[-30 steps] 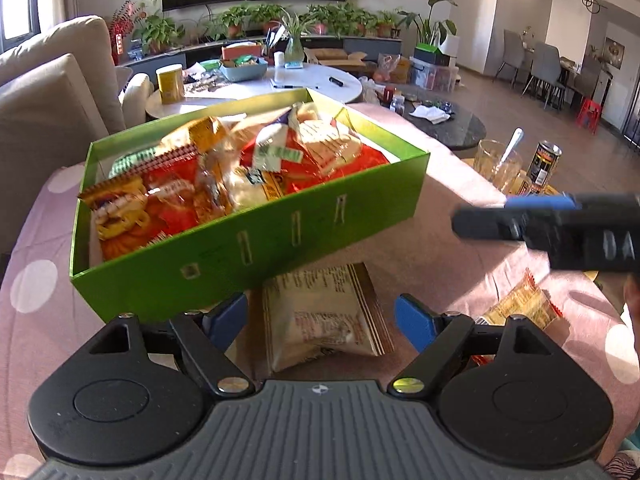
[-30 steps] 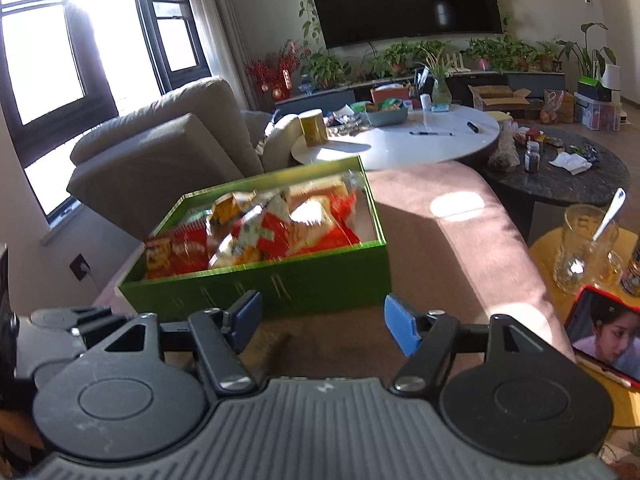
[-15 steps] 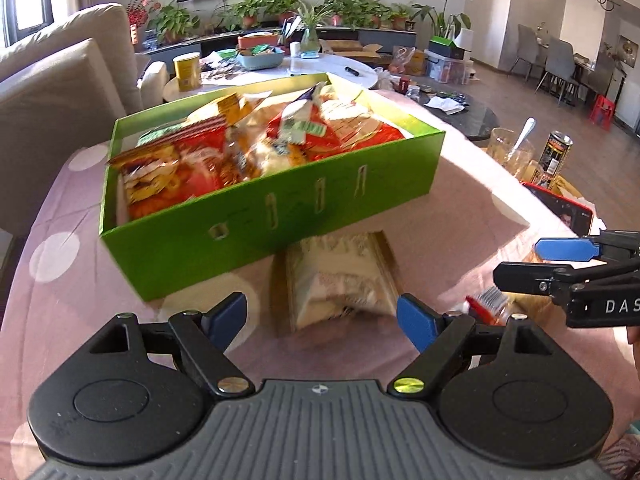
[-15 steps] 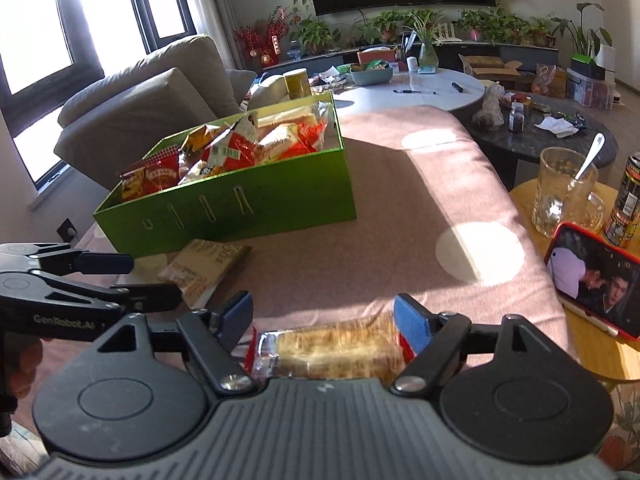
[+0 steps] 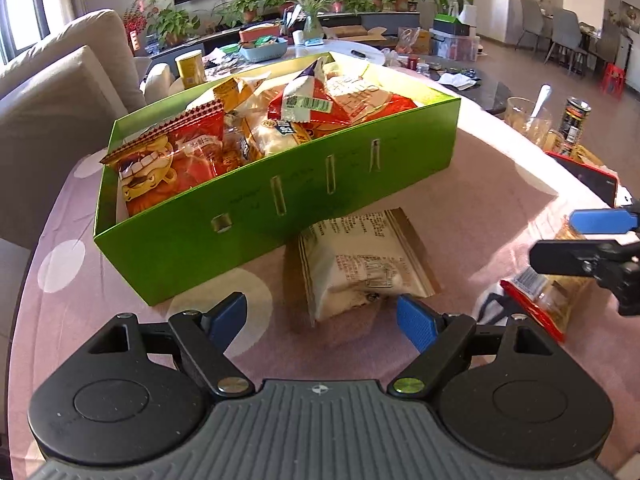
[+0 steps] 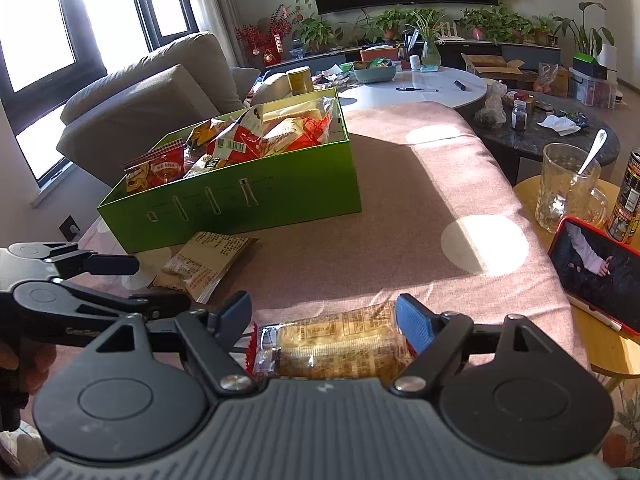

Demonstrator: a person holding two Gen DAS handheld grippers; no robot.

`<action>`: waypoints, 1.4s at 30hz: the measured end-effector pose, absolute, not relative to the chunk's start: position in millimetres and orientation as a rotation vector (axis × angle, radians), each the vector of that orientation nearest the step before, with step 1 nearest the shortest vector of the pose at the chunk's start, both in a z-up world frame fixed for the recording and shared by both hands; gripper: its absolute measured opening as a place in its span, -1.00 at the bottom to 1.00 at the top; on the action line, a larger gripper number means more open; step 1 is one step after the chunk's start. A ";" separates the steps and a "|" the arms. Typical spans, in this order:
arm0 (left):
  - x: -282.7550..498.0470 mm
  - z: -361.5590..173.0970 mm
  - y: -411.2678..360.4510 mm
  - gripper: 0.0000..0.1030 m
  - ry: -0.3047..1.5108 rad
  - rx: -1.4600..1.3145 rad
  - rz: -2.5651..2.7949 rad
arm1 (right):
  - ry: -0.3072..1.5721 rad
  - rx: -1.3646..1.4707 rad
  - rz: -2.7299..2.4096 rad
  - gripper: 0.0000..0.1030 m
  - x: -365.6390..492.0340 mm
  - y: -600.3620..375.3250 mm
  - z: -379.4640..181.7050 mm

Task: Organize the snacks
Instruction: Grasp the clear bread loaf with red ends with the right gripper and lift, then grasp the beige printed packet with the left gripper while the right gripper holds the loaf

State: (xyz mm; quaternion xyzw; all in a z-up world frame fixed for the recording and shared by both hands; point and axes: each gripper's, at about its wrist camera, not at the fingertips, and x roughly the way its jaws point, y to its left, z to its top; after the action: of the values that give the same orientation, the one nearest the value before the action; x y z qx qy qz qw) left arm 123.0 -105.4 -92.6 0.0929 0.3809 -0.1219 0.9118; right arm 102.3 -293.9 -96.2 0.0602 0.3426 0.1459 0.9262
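Note:
A green box (image 5: 320, 184) full of snack packets stands on the pink cloth-covered table (image 5: 480, 208); it also shows in the right wrist view (image 6: 256, 200). A beige snack packet (image 5: 360, 264) lies flat just in front of the box, and my left gripper (image 5: 320, 316) is open with the packet's near end between its fingers. My right gripper (image 6: 324, 316) is open, straddling a clear cracker packet (image 6: 336, 344) with red ends lying on the table. The right gripper (image 5: 588, 240) shows at the right of the left wrist view, over that cracker packet (image 5: 552, 296).
At the right a small wooden table (image 6: 616, 352) holds a red phone (image 6: 600, 272), a glass mug (image 6: 568, 192) with a spoon and a can (image 6: 628, 200). A sofa (image 6: 152, 100) stands behind the box. Round coffee tables (image 6: 432, 88) lie beyond.
Both grippers have dropped lower and closer to the table. The left one has closed in on the beige packet. The right one has settled around the cracker packet.

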 end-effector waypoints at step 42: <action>168.6 -91.4 -139.6 0.62 0.725 0.372 -0.655 | 0.690 0.157 0.263 0.65 105.1 -311.7 -92.5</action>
State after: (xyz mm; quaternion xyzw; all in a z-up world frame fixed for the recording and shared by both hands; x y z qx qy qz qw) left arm 168.7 -139.6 -91.4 0.1774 0.3461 -0.3129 0.8665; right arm 105.1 -311.7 -92.5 0.0767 0.3370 0.1285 0.9295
